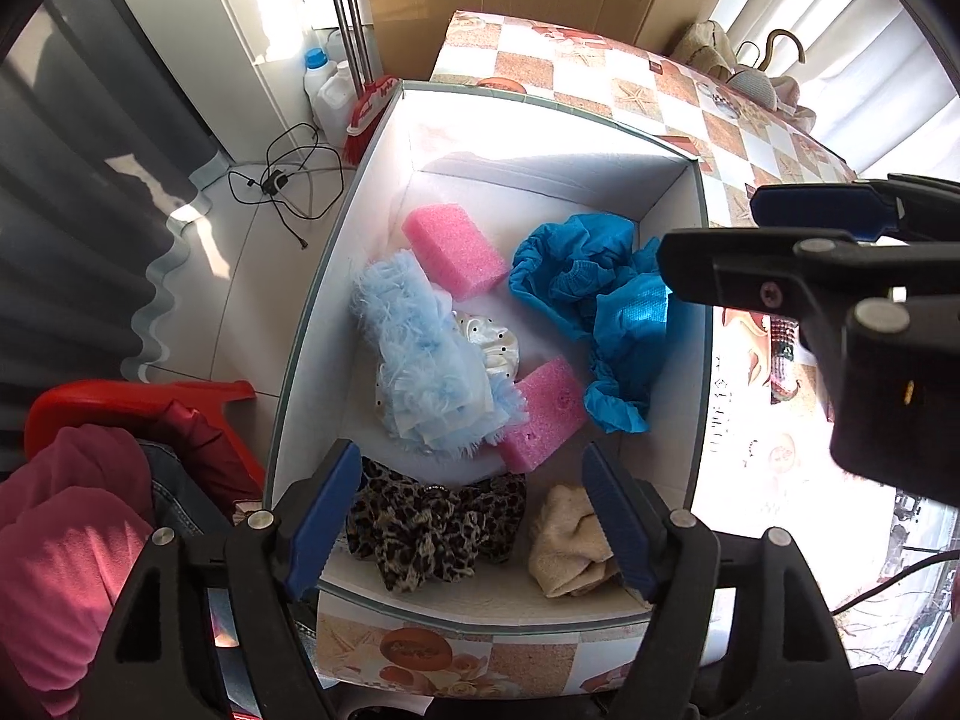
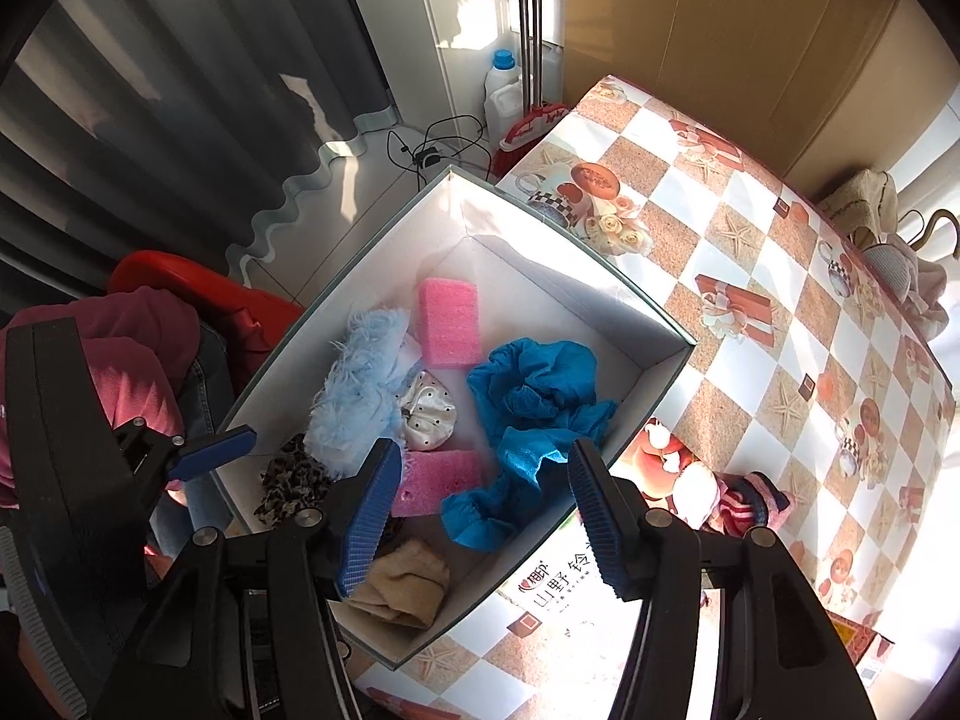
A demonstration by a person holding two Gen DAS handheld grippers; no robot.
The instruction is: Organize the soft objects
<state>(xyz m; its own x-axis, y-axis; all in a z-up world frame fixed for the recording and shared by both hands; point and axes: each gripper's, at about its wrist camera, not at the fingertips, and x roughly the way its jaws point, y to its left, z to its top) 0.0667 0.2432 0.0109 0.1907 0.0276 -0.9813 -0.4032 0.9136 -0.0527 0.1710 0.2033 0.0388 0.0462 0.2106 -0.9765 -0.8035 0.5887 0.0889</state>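
Observation:
A white open box [image 1: 678, 159] [image 2: 672, 330] stands on the table. Inside lie two pink sponges [image 1: 453, 252] [image 1: 543, 414], a fluffy light-blue piece [image 1: 414, 354], a white dotted satin piece [image 1: 495, 345], a crumpled blue cloth [image 1: 594, 294] [image 2: 534, 390], a leopard-print scrunchie [image 1: 432, 531] and a beige cloth [image 1: 564, 546] [image 2: 402, 591]. My left gripper [image 1: 474, 516] hangs open above the scrunchie and beige cloth, pressing on nothing. My right gripper [image 2: 483, 516] is open over the blue cloth's near end, and nothing is held between its pads.
The table wears a checkered oilcloth [image 2: 780, 240]; a small pink striped item [image 2: 753, 498] lies on it beside the box. A red chair with clothes [image 1: 90, 480] stands at the left. Cables [image 1: 282, 180], bottles [image 1: 327, 84] and a broom [image 1: 366, 108] sit on the floor beyond.

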